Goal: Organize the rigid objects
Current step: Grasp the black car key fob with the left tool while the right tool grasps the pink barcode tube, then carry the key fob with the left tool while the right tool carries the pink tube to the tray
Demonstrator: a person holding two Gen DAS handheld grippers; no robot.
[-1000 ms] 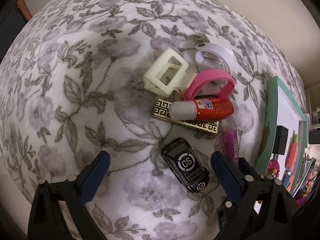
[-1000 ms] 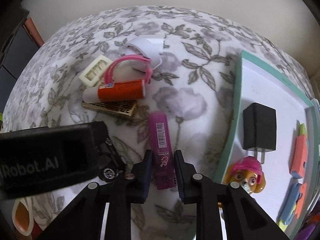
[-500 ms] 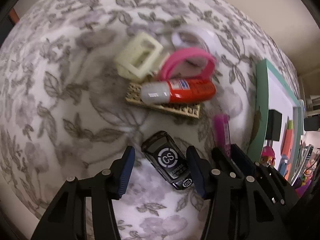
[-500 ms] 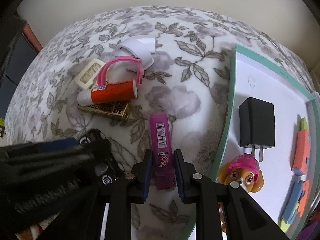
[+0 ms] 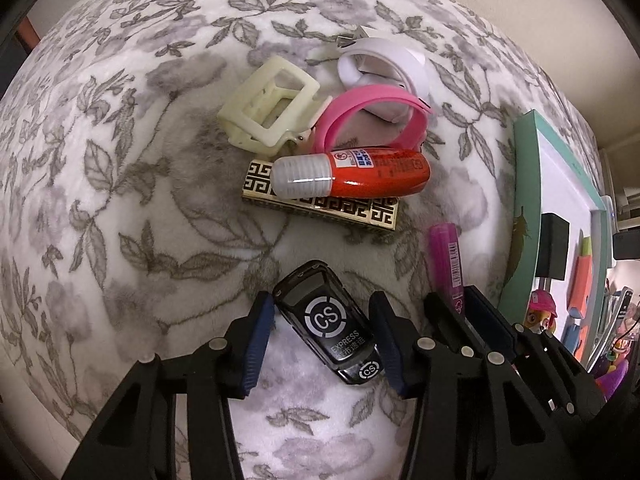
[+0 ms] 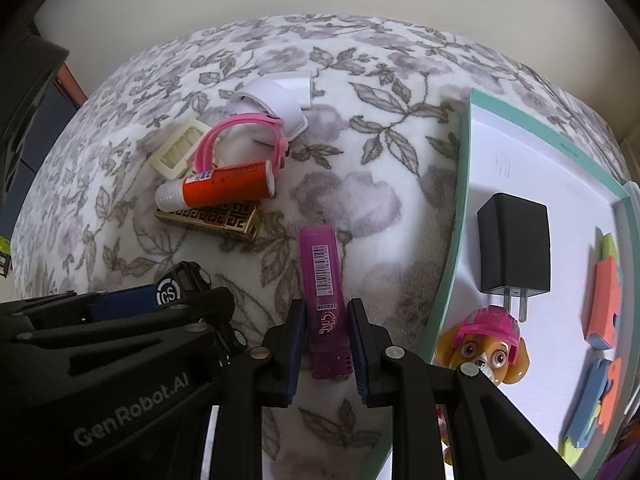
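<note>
Left tool (image 5: 322,336) is straddling the black toy car (image 5: 330,326) on the floral blanket (image 5: 120,160), its jaws having just been closing, pads beside the car's flanks though contact is not clear. Right tool (image 6: 324,344) is standing narrow, clamping the purple marker (image 6: 324,292) lying on the blanket. Orange glue stick (image 5: 356,174) is resting on the gold patterned case (image 5: 320,204), beside the cream hair clip (image 5: 272,110) and pink band (image 5: 372,108). Teal-rimmed tray (image 6: 456,240) is holding a black charger (image 6: 514,244).
</note>
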